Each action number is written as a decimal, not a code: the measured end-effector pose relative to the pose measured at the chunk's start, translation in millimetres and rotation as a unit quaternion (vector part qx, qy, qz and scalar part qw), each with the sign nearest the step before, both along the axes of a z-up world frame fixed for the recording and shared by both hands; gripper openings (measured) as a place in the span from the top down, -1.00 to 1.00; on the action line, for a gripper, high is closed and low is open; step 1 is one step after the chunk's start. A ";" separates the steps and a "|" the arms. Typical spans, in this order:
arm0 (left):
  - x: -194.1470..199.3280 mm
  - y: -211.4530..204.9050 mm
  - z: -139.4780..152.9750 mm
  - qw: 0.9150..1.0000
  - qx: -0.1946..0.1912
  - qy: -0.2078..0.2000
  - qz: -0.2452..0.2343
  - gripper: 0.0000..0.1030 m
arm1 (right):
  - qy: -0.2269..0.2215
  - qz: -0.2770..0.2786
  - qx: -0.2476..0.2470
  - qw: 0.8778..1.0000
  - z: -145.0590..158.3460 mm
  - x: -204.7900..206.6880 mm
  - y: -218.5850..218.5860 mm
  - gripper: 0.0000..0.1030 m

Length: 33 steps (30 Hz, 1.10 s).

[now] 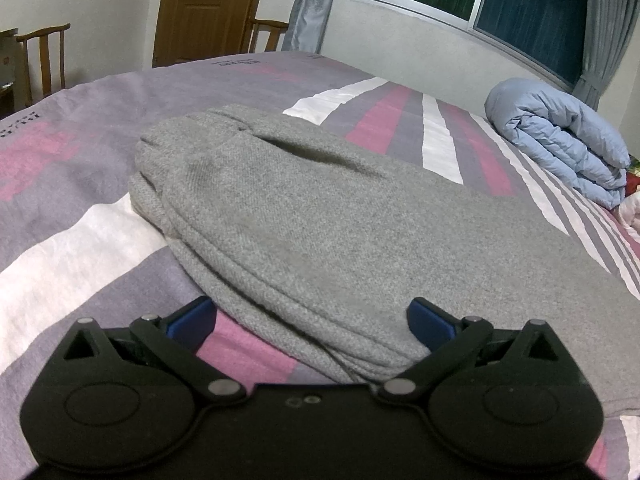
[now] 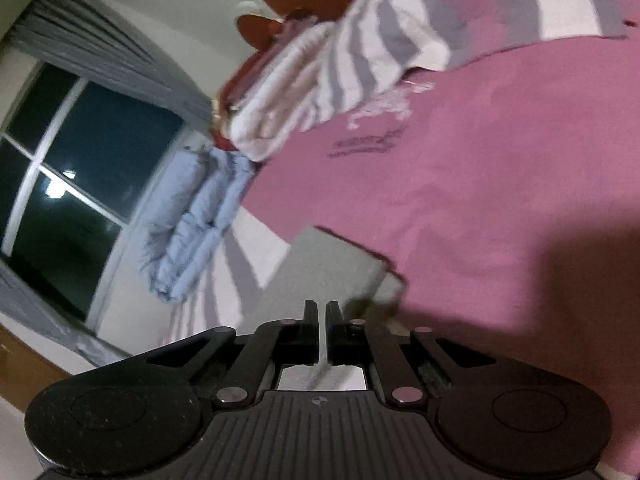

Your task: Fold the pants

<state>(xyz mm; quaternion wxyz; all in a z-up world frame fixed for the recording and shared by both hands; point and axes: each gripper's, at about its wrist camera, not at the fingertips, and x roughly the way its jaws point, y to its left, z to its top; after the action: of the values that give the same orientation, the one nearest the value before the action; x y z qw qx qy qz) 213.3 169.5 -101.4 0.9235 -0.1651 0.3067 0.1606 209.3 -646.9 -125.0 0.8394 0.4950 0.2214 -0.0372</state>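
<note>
Grey knit pants lie on the striped bedspread, folded lengthwise in layers, with the waistband at the far end. My left gripper is open, its blue-padded fingers spread either side of the stacked near edge of the pants. In the tilted, blurred right wrist view my right gripper has its jaws nearly together over a grey corner of the pants. A thin strip of cloth seems to hang between them, but blur hides the grip.
A rolled light blue quilt lies at the bed's far right below the window; it also shows in the right wrist view. Wooden chairs and a door stand beyond the bed. A striped pillow lies at the head.
</note>
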 end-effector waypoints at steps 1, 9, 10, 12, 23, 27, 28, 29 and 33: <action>0.0 -0.3 0.0 1.000 0.000 0.000 0.000 -0.89 | 0.021 0.000 0.005 1.000 -5.7 0.7 -4.7 0.90; -0.4 -1.2 0.7 1.000 0.001 0.000 0.002 -0.89 | 0.011 -0.020 0.044 0.999 -12.8 -16.9 -21.2 0.33; -0.4 -1.7 1.2 1.000 0.002 0.000 0.002 -0.89 | 0.001 -0.023 0.048 0.999 -12.2 -15.7 -20.6 0.14; -0.3 -2.2 1.6 1.000 0.002 0.001 0.002 -0.89 | -0.009 -0.024 0.050 0.998 -11.5 -11.0 -17.1 -0.17; 0.4 -2.5 2.2 1.000 0.002 0.001 0.002 -0.89 | 0.018 0.014 0.065 0.998 -26.2 12.7 -3.7 0.72; 0.2 -2.4 2.1 1.000 0.003 0.001 0.003 -0.89 | 0.021 0.029 0.025 0.999 -19.2 24.3 -3.6 0.93; 0.1 -2.5 2.1 1.000 0.003 0.001 0.003 -0.89 | 0.008 0.039 0.003 0.999 -12.8 25.9 -3.4 0.94; -0.1 -2.5 2.3 1.000 0.002 0.001 0.002 -0.89 | -0.006 0.041 -0.019 0.999 -4.6 26.6 -3.8 0.94; 0.5 -2.3 1.5 1.000 0.002 0.001 0.001 -0.89 | -0.058 0.049 -0.086 0.993 25.5 18.3 -0.8 0.95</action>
<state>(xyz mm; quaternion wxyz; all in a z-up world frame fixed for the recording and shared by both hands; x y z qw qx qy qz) 213.8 167.2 -99.9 0.9235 -0.1636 0.3067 0.1623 227.6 -647.7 -99.5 0.8910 0.4110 0.1924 0.0142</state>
